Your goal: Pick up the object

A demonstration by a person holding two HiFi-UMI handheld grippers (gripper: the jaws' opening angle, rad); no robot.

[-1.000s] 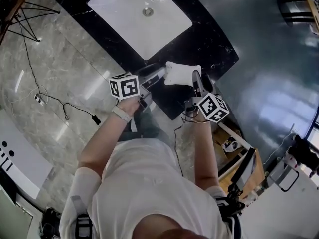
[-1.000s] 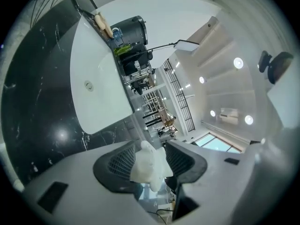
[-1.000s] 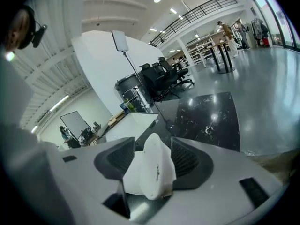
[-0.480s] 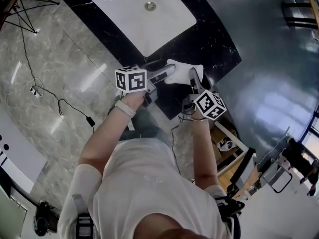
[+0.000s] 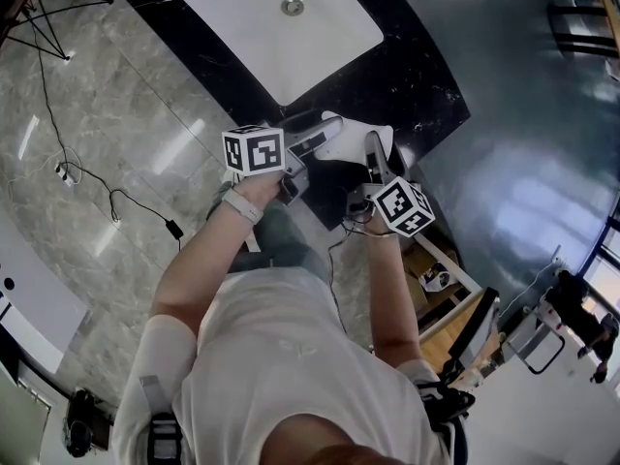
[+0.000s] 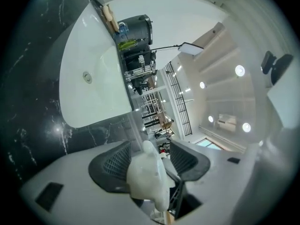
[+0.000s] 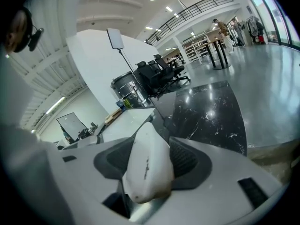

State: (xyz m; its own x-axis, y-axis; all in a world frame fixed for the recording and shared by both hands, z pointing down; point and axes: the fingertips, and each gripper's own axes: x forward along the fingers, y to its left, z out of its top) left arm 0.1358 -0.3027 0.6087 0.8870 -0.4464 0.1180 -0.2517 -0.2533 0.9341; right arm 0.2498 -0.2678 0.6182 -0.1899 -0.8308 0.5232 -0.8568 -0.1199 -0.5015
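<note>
Left tool (image 5: 312,144) spread about the white object (image 5: 354,139), right tool (image 5: 374,155) pinching it: we should lift by the right alone, level, clear of the bench's (image 5: 426,76) front edge.

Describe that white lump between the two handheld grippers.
The white lump looks smooth, matte and rounded, with a small dark mark; material unclear. It is held above the black marble counter near the white sink. The right gripper clamps one end; the other lies between the left gripper's open jaws.
</note>
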